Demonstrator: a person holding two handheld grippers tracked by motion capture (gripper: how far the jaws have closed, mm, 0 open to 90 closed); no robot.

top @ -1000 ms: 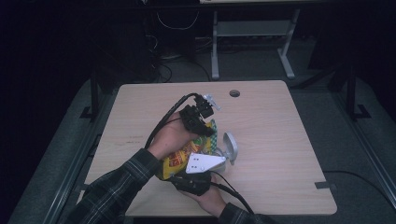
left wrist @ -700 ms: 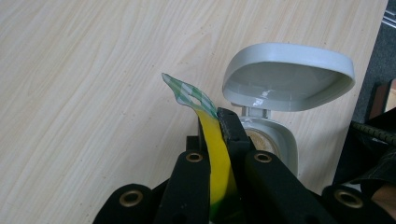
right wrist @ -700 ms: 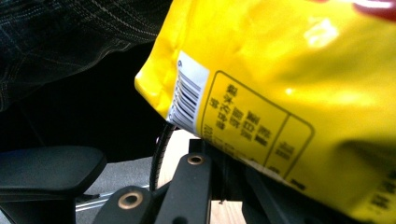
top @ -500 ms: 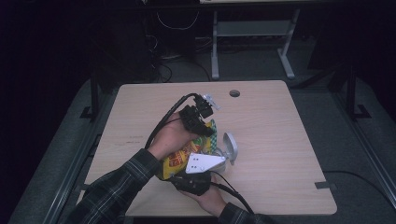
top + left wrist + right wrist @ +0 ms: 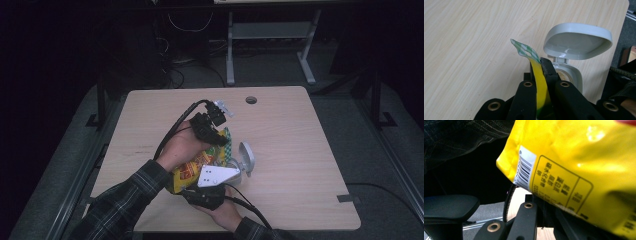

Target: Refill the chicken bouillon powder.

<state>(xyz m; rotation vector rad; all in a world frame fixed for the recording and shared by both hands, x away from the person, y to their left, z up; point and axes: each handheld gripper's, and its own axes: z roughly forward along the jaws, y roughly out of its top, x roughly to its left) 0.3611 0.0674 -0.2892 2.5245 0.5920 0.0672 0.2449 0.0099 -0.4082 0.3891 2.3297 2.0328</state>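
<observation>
A yellow snack bag (image 5: pixel 192 170) is held between both grippers above the wooden table (image 5: pixel 300 130). My left gripper (image 5: pixel 220 141) is shut on the bag's top edge; in the left gripper view the jaws (image 5: pixel 540 65) pinch the yellow film, with a green-checked corner (image 5: pixel 524 50) curling out. My right gripper (image 5: pixel 207 183), under its grey plate, is shut on the bag's lower end; the right gripper view has the bag's barcode side (image 5: pixel 574 157) close up. A small white container (image 5: pixel 243 161) with its lid (image 5: pixel 577 41) flipped open stands just right of the bag.
A round cable hole (image 5: pixel 251 100) sits near the table's far edge. Bare tabletop (image 5: pixel 474 50) lies left and right of the hands. A metal frame (image 5: pixel 270 35) stands on the dark floor beyond. A black chair part (image 5: pixel 449 207) is below the table's near edge.
</observation>
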